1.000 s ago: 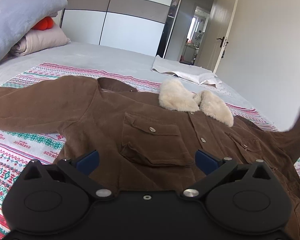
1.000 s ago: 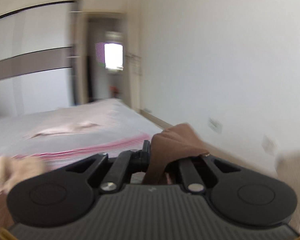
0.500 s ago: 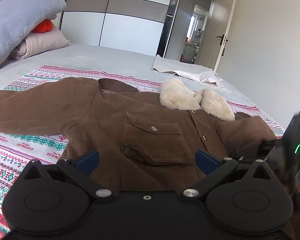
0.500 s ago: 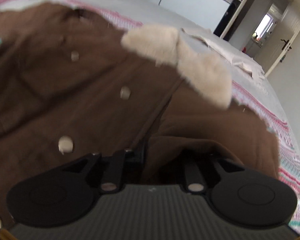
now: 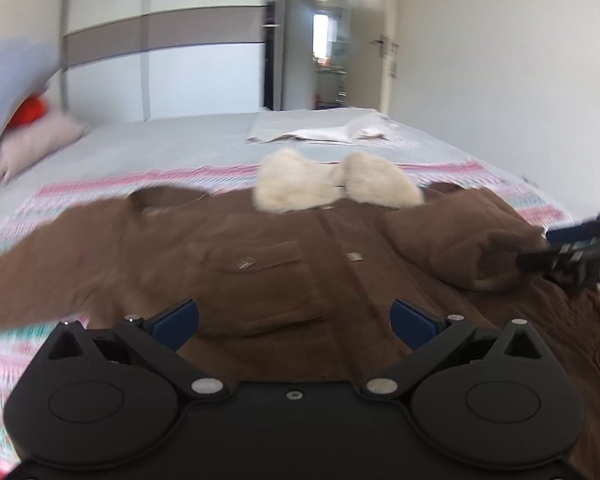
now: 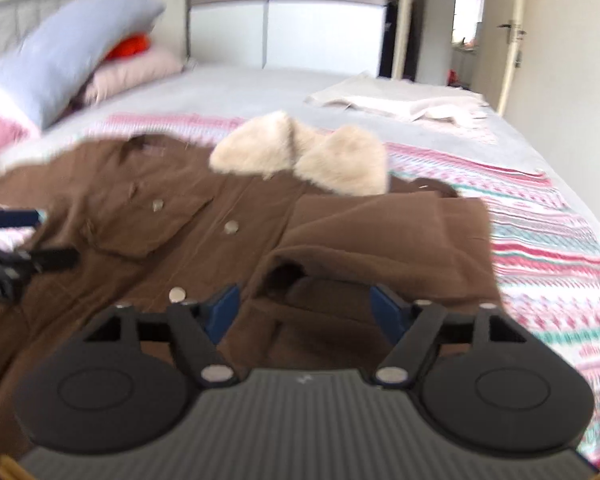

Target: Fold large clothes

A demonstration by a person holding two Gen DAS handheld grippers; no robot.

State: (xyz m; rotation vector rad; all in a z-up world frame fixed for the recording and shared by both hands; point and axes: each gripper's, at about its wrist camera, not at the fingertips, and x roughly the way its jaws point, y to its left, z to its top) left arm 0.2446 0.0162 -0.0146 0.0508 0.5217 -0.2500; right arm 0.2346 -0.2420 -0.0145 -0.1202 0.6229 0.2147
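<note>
Right gripper (image 6: 304,306): fingers just opened wide, sleeve (image 6: 384,248) released ahead of them, folded across jacket (image 6: 204,240). Left gripper (image 5: 294,318): fingers wide, empty; other sleeve (image 5: 60,252) pending.

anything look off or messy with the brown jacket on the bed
Nothing damaged. The brown jacket lies flat, one sleeve folded across its front with the cuff bunched, the other sleeve spread out sideways, unfolded. Fleece collar looks neat.

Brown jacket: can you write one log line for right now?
step: sleeve fold | brown jacket: flat on bed | sleeve: folded over front | right gripper: jaws just opened, sleeve released | left gripper: open, empty
</note>
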